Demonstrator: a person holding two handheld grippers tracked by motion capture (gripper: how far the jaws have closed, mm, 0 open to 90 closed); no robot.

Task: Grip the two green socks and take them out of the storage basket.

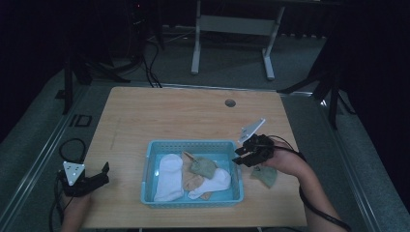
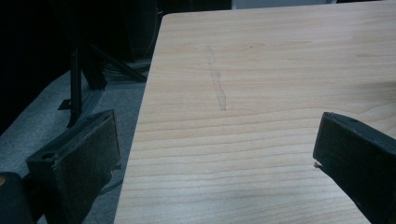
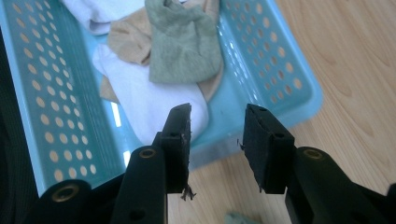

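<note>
Jaws of the right gripper [image 3: 217, 135] are held partly apart and empty just over the blue basket's [image 1: 193, 145] right rim, likely poised between socks. White, tan and green socks [image 1: 203, 166] are piled inside; another green sock [image 1: 264, 175] is left beside the basket's right wall. Well left of the basket, the left gripper [image 1: 104, 171] is parked wide open, empty.

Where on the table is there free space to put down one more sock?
The table is bare across its far half, behind the blue basket, and on the strip between the basket and the left gripper. It is crowded right of the basket: the right gripper hovers there, with a green sock beside the hand.
</note>
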